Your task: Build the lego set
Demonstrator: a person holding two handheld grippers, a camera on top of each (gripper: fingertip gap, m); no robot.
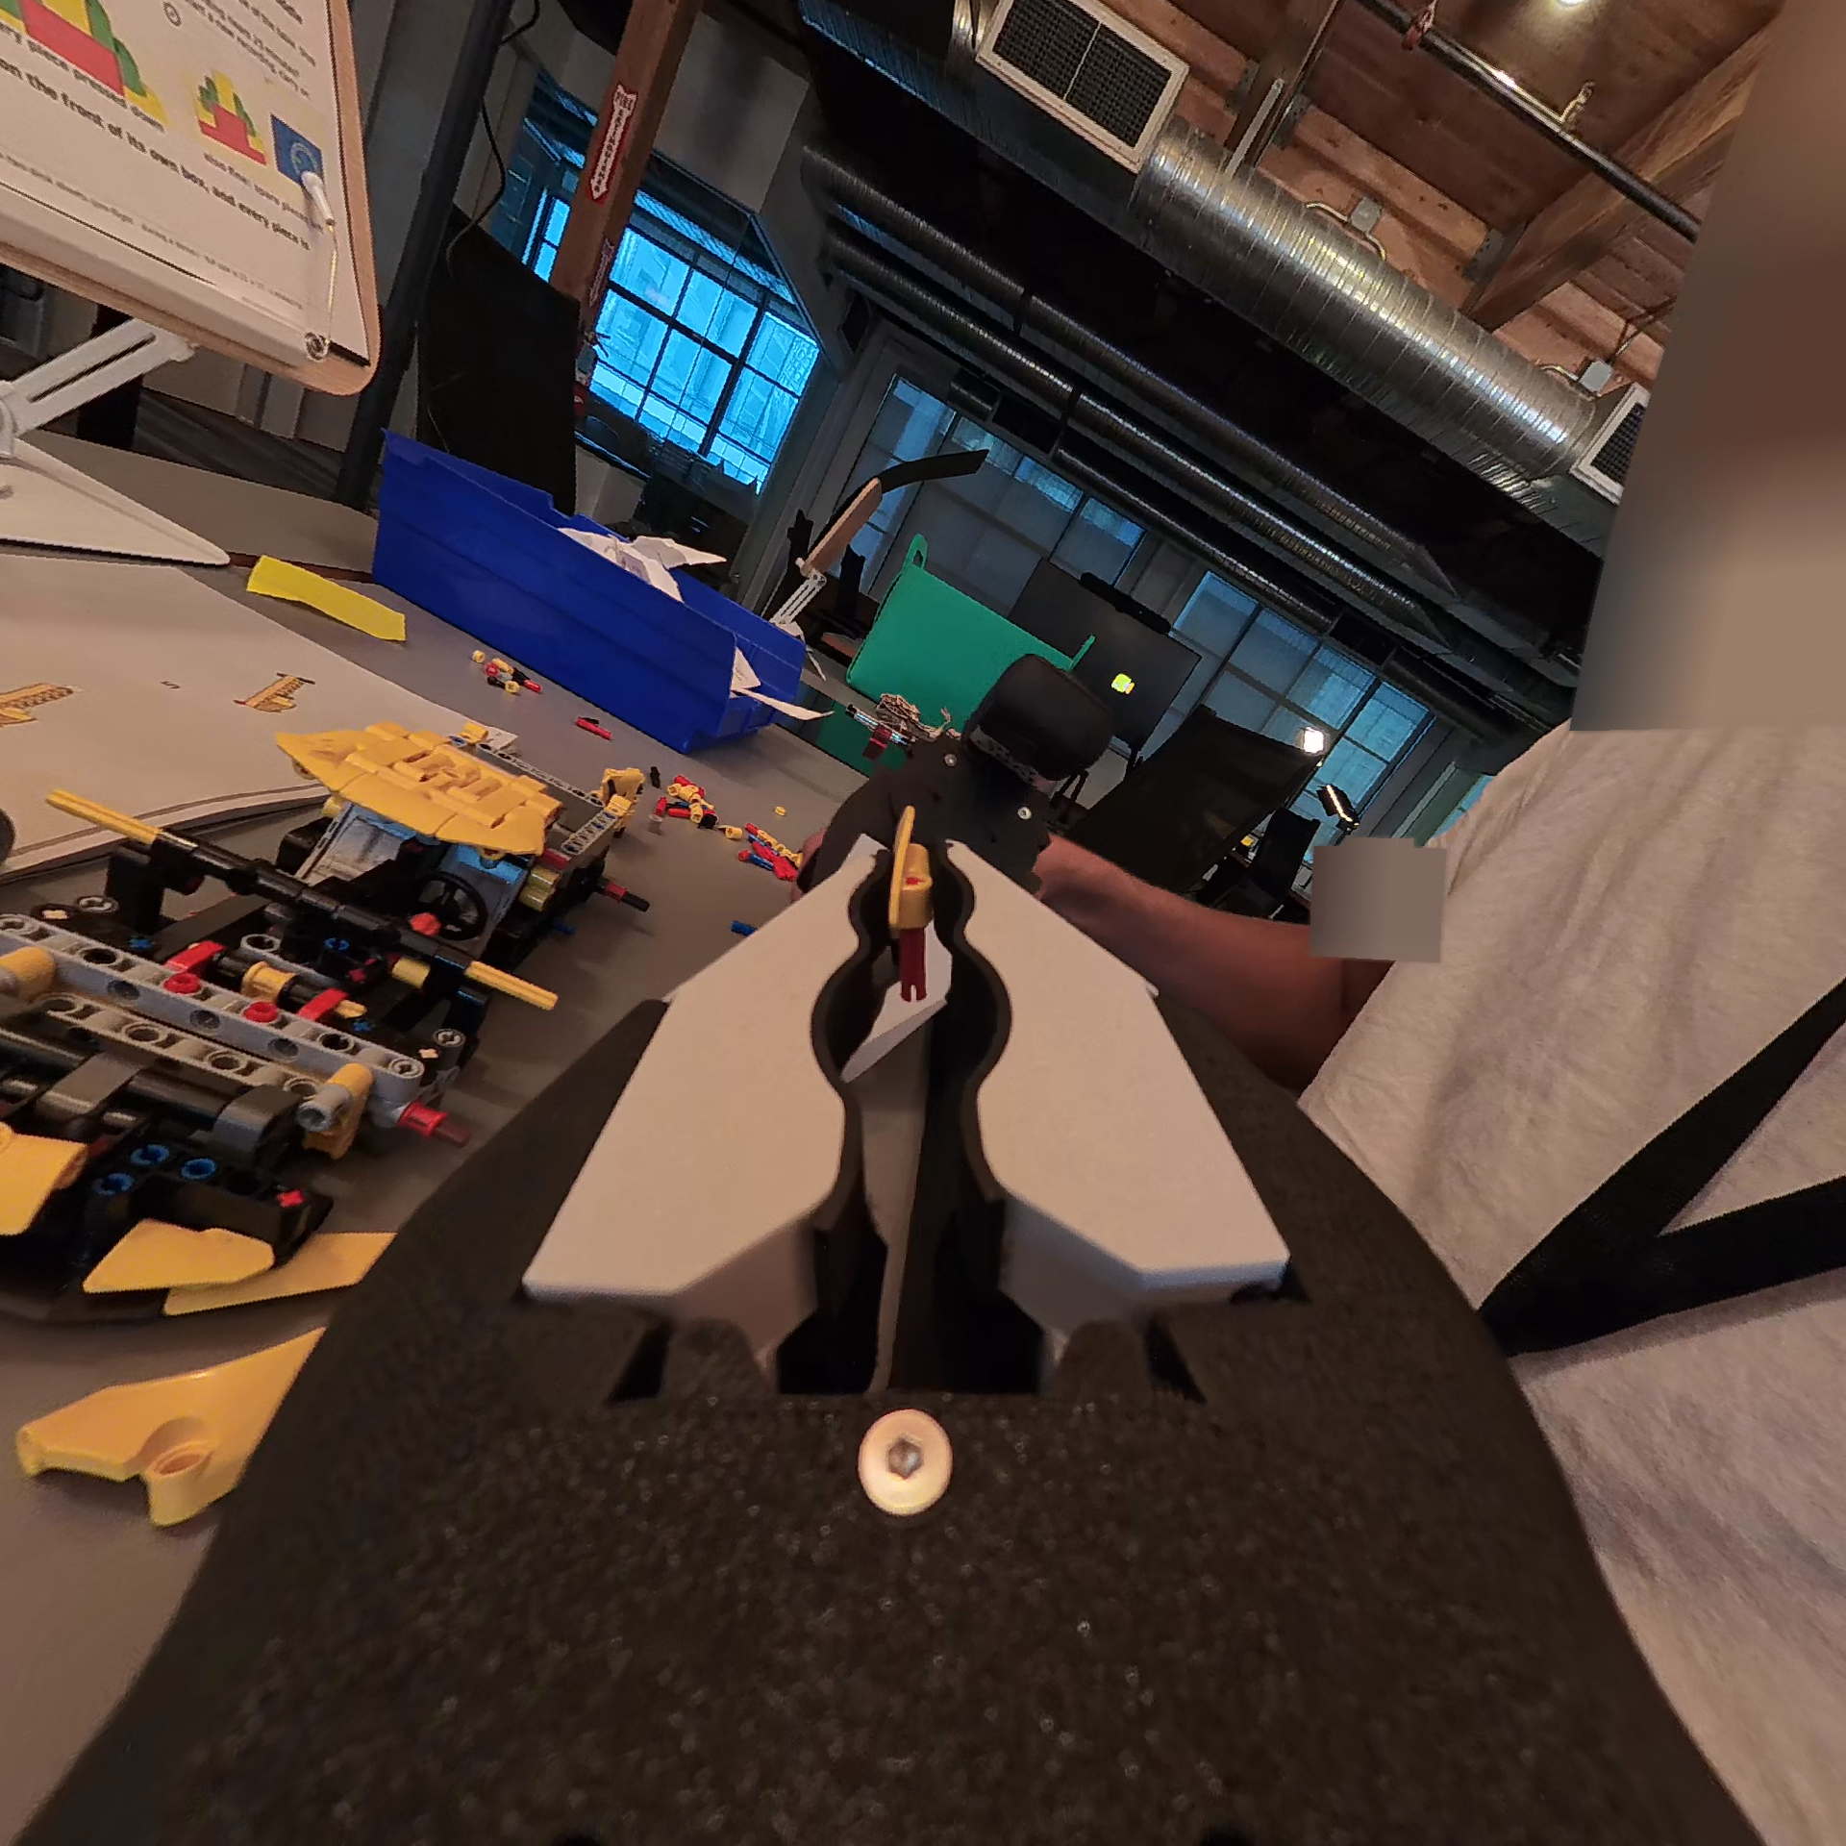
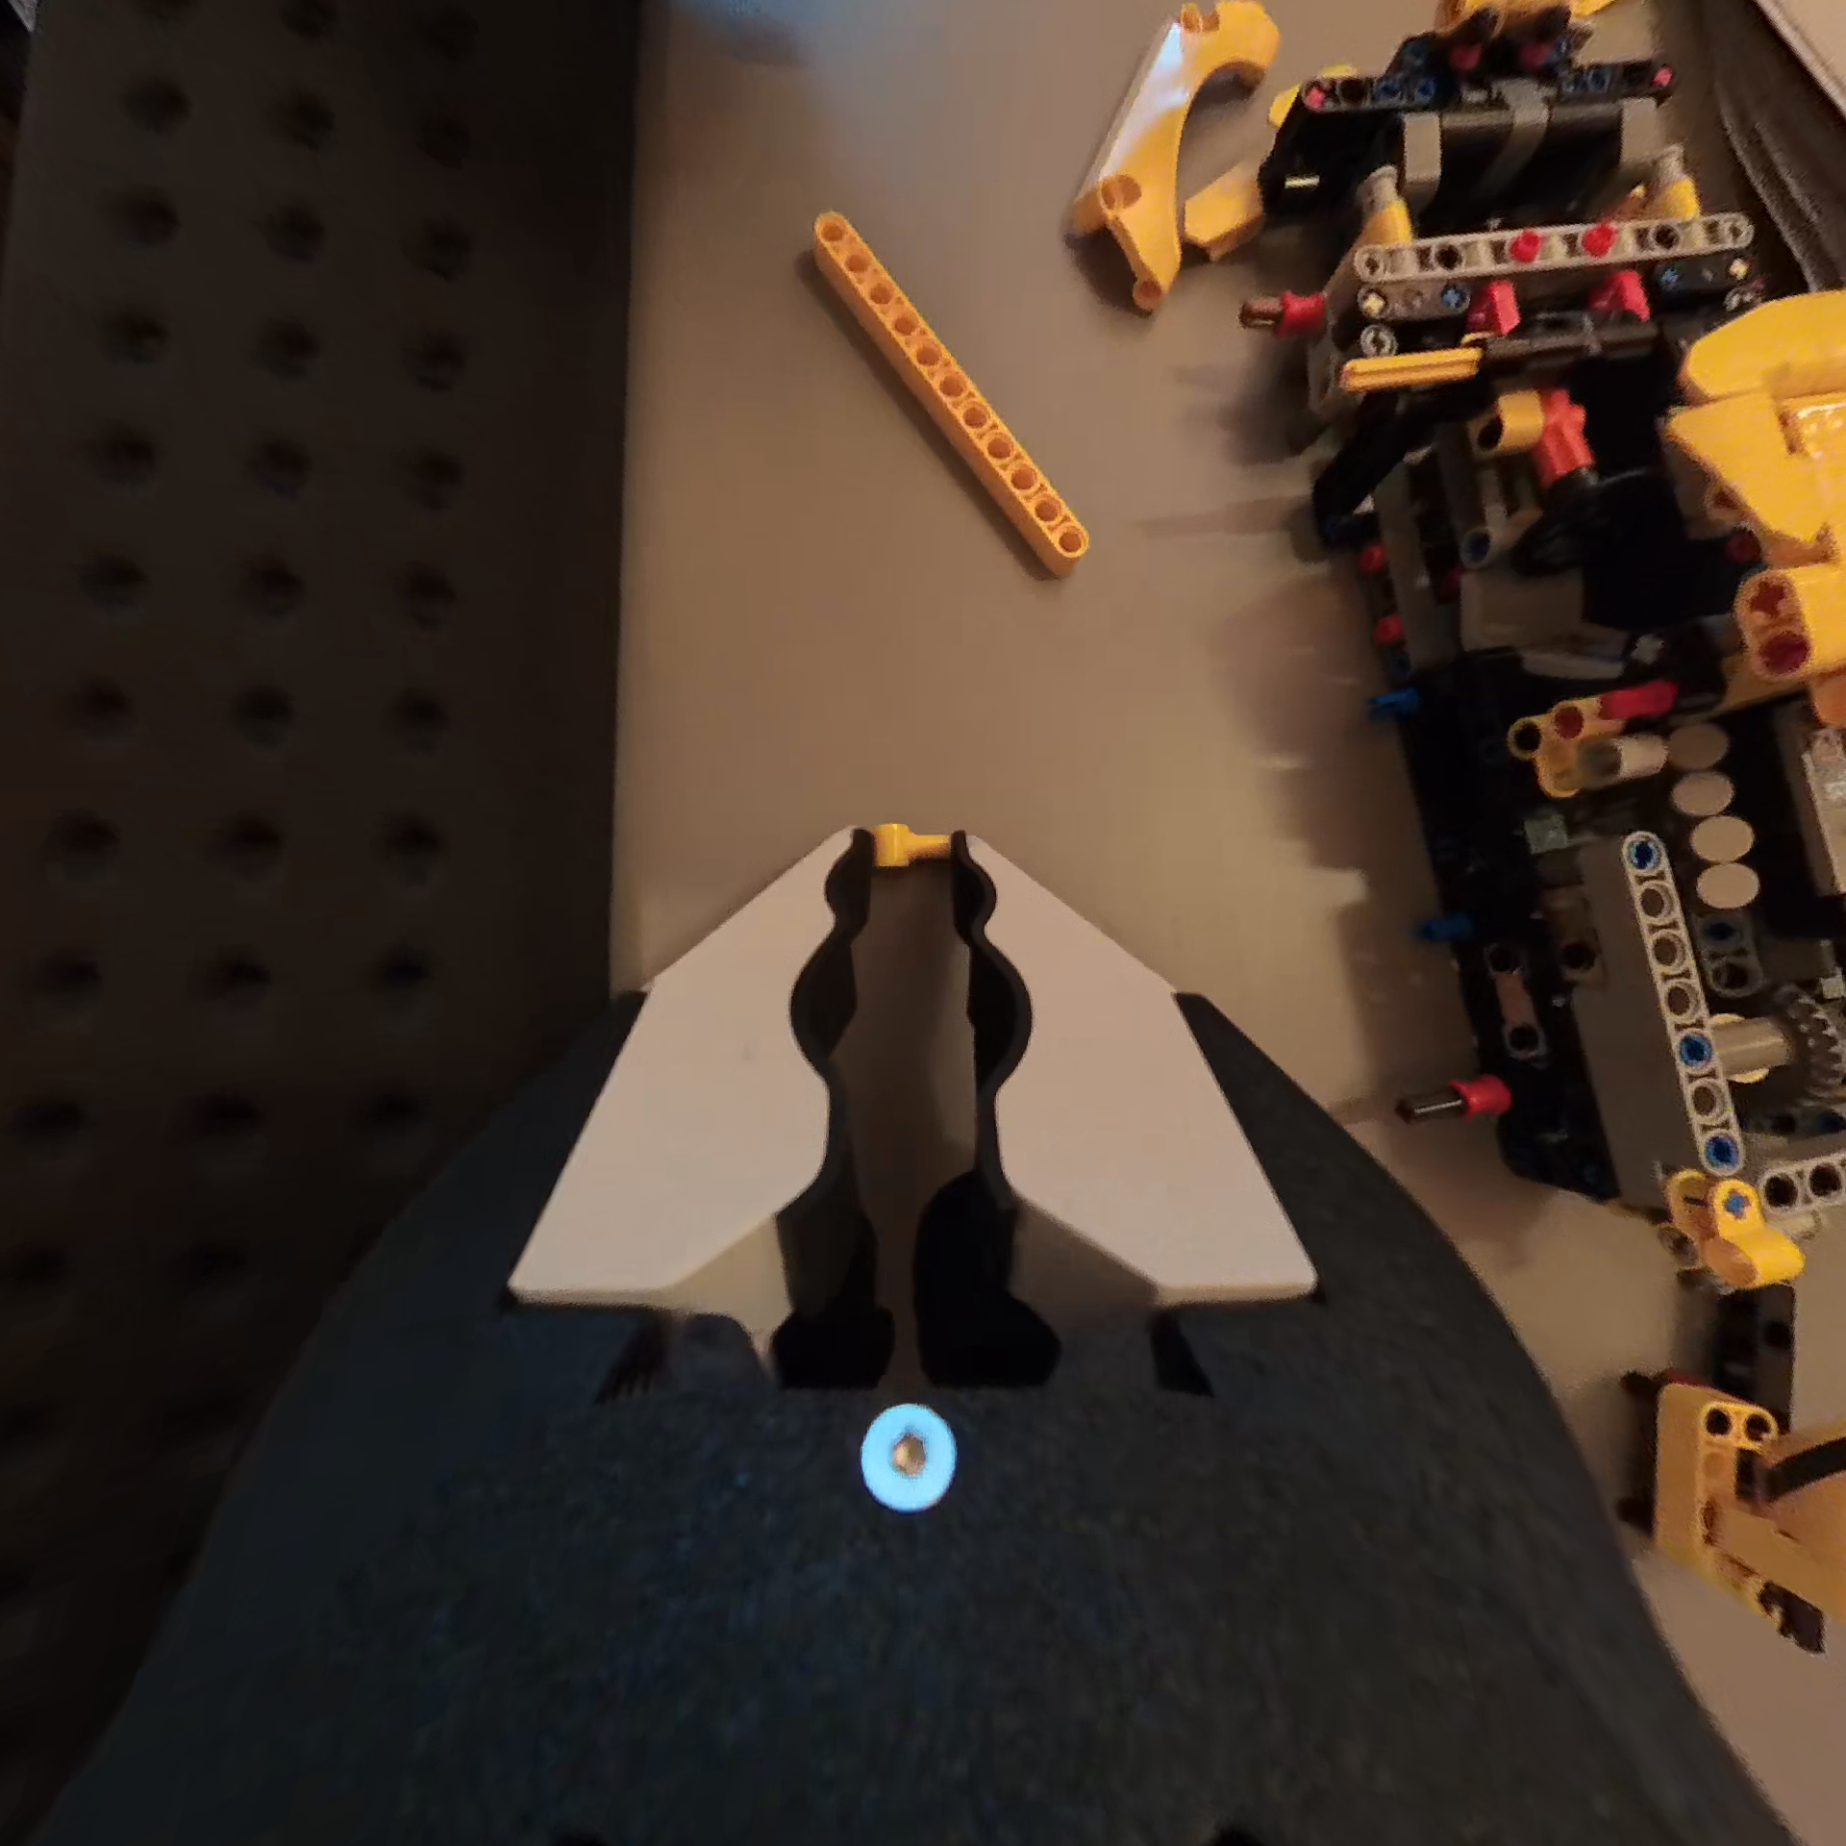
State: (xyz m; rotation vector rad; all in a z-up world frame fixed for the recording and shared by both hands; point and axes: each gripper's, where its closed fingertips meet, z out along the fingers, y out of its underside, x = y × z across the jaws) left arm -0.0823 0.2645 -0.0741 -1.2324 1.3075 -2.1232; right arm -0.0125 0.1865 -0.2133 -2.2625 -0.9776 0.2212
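The half-built model (image 1: 270, 959) lies on the tabletop (image 2: 899, 649), a yellow beam (image 2: 949, 392) loose beside it. The left tool (image 1: 907, 879), raised above the tabletop, grips a yellow piece (image 1: 907, 874) with a red pin (image 1: 911, 959). The right tool (image 2: 907, 847) pinches a small yellow connector (image 2: 904, 847) at its tips.

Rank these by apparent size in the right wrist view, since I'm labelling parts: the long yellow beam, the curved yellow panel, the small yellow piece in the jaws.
1. Long yellow beam and curved yellow panel: similar, too close to rank.
2. Small yellow piece, clearly smallest, though nearest the camera.
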